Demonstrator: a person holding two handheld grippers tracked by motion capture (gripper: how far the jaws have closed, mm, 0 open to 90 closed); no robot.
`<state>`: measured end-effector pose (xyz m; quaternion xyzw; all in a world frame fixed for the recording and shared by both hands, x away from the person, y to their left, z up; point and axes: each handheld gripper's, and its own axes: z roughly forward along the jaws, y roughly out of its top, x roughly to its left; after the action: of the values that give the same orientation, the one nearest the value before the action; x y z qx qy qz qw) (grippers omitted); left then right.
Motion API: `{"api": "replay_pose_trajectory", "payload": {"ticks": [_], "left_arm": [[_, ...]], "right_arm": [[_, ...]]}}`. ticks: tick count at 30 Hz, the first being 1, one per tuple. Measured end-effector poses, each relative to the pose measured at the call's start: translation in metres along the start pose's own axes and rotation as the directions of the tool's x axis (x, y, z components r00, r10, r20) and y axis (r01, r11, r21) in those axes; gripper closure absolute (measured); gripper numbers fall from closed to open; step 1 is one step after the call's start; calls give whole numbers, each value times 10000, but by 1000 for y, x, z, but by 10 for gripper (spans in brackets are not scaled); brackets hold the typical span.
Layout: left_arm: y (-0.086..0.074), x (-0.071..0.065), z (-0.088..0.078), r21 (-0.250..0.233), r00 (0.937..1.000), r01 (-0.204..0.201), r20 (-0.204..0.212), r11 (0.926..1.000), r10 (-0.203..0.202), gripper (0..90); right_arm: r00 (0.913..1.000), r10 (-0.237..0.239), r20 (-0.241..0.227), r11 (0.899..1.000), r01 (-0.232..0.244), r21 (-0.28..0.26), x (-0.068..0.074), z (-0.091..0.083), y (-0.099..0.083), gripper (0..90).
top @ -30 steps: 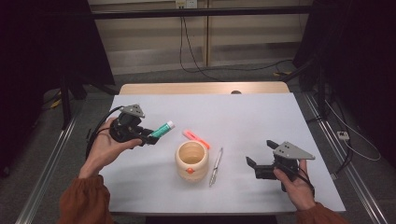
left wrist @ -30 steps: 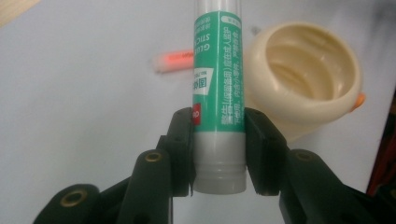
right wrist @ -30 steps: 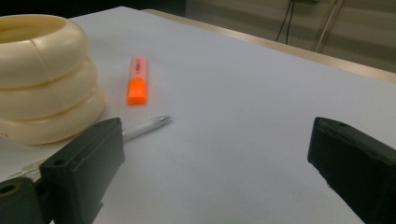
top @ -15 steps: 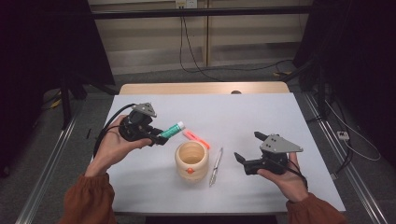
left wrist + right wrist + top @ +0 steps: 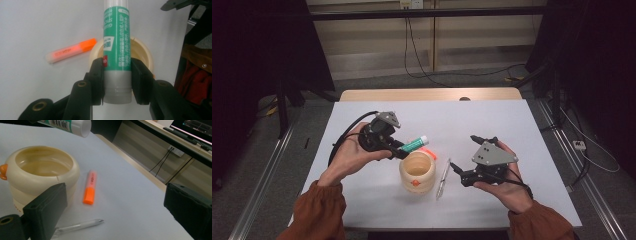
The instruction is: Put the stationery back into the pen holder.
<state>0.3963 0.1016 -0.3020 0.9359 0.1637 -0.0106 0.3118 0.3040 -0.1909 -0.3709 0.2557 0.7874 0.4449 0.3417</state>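
Observation:
My left gripper (image 5: 398,146) (image 5: 117,80) is shut on a green glue stick (image 5: 414,145) (image 5: 117,47), gripping its grey lower end. The stick's white cap (image 5: 72,126) hangs just above the far rim of a cream duck-shaped cup (image 5: 417,172) (image 5: 143,53) (image 5: 42,170). An orange highlighter (image 5: 428,151) (image 5: 71,50) (image 5: 90,187) lies on the table behind the cup. A clear pen (image 5: 442,177) (image 5: 80,226) lies to the cup's right. My right gripper (image 5: 464,152) (image 5: 117,212) stands open and empty, held above the table just right of the pen.
The white table (image 5: 522,130) has bare room at the back and right. Its wooden far edge (image 5: 427,95) borders the floor, where cables (image 5: 422,65) run. Dark curtains hang at both sides.
My left gripper has carried the glue stick to the right, up to the cup. The right gripper has risen and moved left toward the pen, jaws still open.

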Motion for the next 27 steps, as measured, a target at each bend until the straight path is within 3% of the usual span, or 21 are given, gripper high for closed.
{"api": "replay_pose_trajectory", "payload": {"ticks": [4,8,11,14,17,18,19,20,21,25,27], "left_arm": [[8,-5,5,161,9998,-161,113,9997,159,656],[13,-8,10,154,9995,-217,237,9996,213,656],[17,-7,12,170,9987,-255,440,9995,247,656],[21,-8,16,273,9987,-339,383,9991,329,656],[25,-9,18,240,9986,-296,438,9993,285,656],[27,-8,18,418,9978,-479,484,9980,458,656],[28,-9,19,395,9981,-372,516,9985,352,656],[30,-7,20,476,9978,-432,533,9979,407,656],[31,-9,22,383,9984,-196,528,9991,176,656],[36,-7,25,681,9982,-292,540,9972,256,656],[37,-6,27,824,9978,-411,549,9958,367,656]], "right_arm": [[9993,-383,-57,9992,384,130,2,2,3,43],[9949,-990,188,9950,987,158,5,4,6,46],[9840,-1700,536,9854,1694,158,8,5,8,69],[9655,-2453,872,9694,2443,228,11,6,10,84],[9516,-2869,1103,9579,2862,230,14,7,12,98],[9440,-3077,1194,9514,3063,302,14,7,13,110],[9368,-3252,1289,9456,3235,345,15,7,13,122],[9274,-3504,1312,9366,3478,431,15,8,14,141],[9194,-3693,1353,9293,3664,472,16,9,15,151],[8872,-4335,1578,9011,4288,643,21,12,16,174],[8620,-4774,1705,8785,4718,745,24,13,17,190]]}}
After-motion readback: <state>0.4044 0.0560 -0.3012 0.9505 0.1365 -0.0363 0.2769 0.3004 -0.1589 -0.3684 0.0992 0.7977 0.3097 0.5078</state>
